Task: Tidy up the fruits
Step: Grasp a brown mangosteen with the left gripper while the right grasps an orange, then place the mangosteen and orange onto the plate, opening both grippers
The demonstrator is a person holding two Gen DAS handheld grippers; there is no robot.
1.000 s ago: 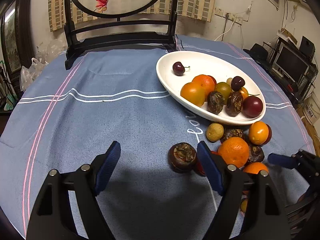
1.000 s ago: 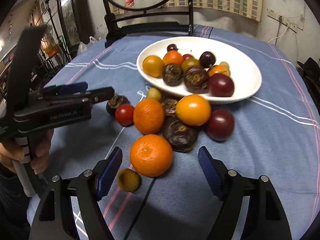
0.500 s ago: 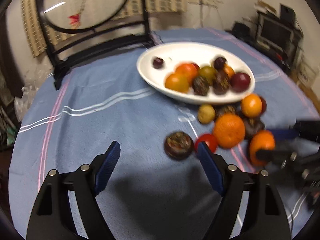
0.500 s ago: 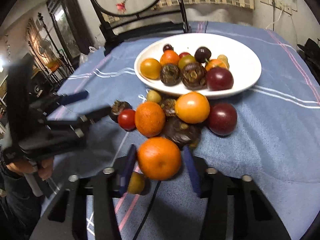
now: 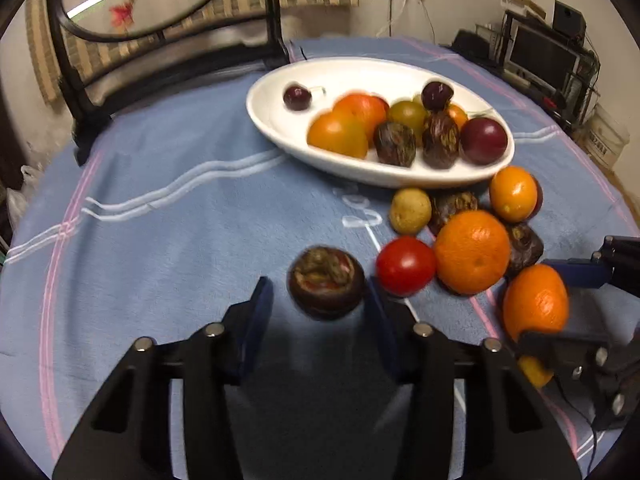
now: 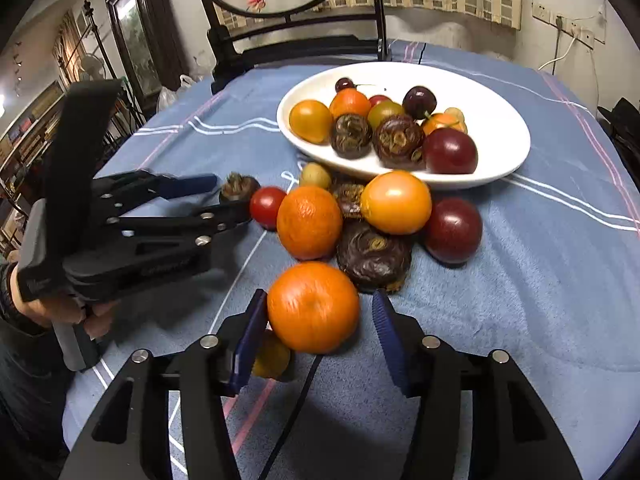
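The left gripper [image 5: 320, 300] has just been closing around the dark water chestnut [image 5: 326, 286], a hard, light knob best pinched across its flat sides; contact is unclear. The right gripper [image 6: 320, 320] has its jaws just reopening; they flank the orange [image 6: 313, 307], left pad touching, right clear; its soft skin wants a gentle middle squeeze.

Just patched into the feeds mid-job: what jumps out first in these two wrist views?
A white oval dish heaped with fruit sits mid-table on the blue cloth, with more fruit spilled along its near rim. The right gripper brackets an orange; its jaws have just been opening. The left gripper has just been closing around a dark brown fruit beside a red tomato.
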